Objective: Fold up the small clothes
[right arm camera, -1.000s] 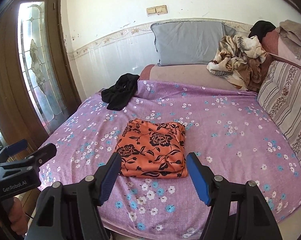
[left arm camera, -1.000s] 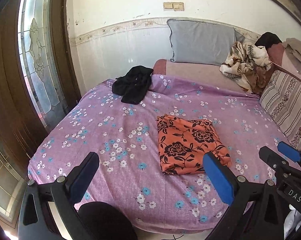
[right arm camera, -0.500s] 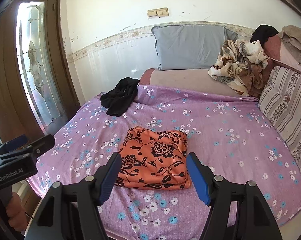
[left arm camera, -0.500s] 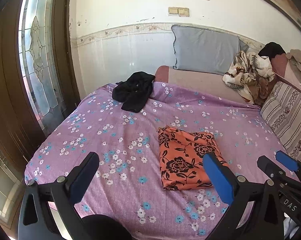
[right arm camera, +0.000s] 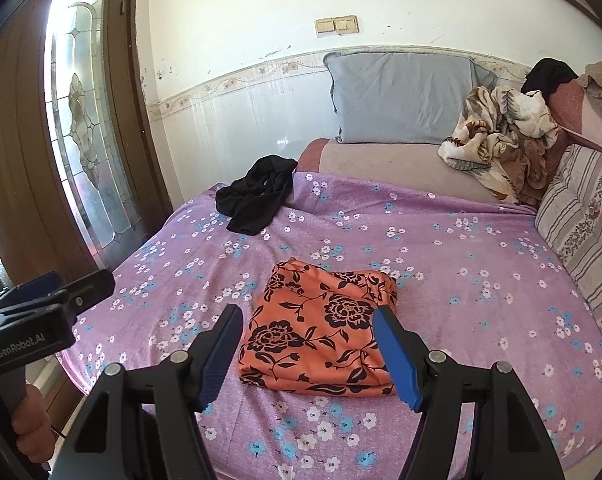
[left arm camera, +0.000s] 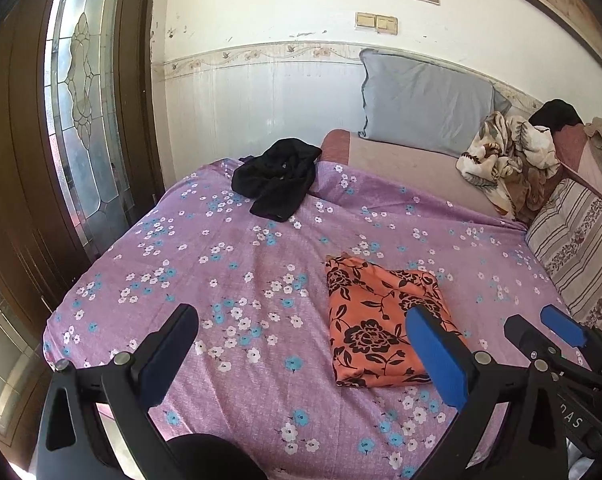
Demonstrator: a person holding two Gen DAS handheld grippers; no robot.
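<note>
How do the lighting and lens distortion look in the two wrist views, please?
Left wrist view: daylight through the stained-glass door lights the purple bedsheet evenly; fisheye bends the wall border and darkens the corners. Right wrist view: the door glass is blown out, the orange floral cloth is sharp, and the open right gripper looms large at the bottom edge.

The right gripper [right arm camera: 307, 350] hung with its jaws spread wide above the near edge of a folded orange cloth [right arm camera: 321, 330] that lay flat on the purple bed [right arm camera: 461, 264], touching nothing.
</note>
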